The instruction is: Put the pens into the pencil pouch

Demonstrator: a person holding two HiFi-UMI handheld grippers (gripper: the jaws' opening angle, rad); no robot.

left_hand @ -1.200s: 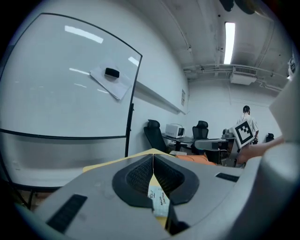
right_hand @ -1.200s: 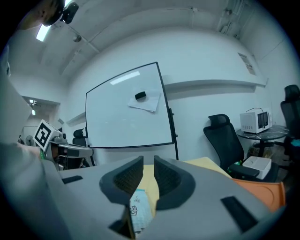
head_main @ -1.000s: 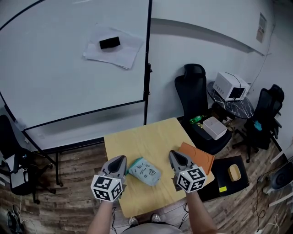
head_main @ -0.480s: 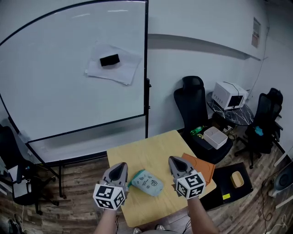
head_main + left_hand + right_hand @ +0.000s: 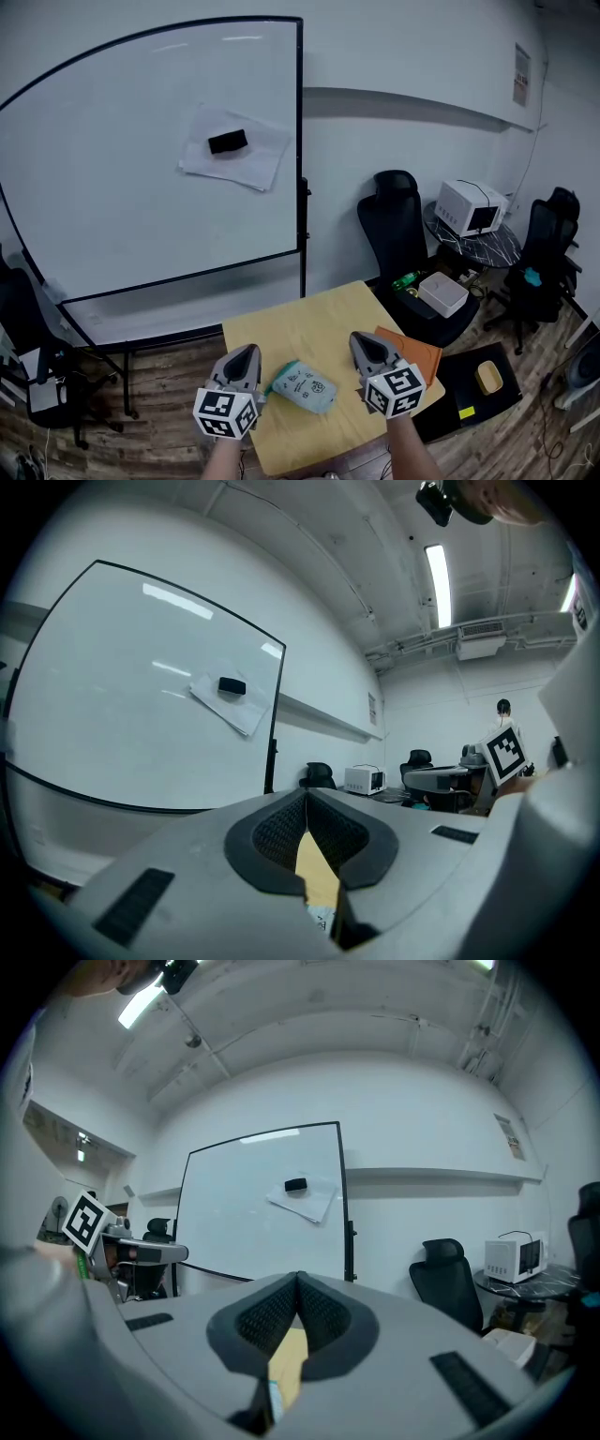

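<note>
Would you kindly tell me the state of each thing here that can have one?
Left hand-held gripper: shut, empty.
Right hand-held gripper: shut, empty.
Pouch: lying on the table; whether it is zipped cannot be made out.
Folder: closed, flat at the table's right edge.

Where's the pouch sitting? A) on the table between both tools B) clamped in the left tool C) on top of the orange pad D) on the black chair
A: in the head view the pouch lies on the wooden table between the left tool and the right tool, and both tools are shut with nothing in them.
</note>
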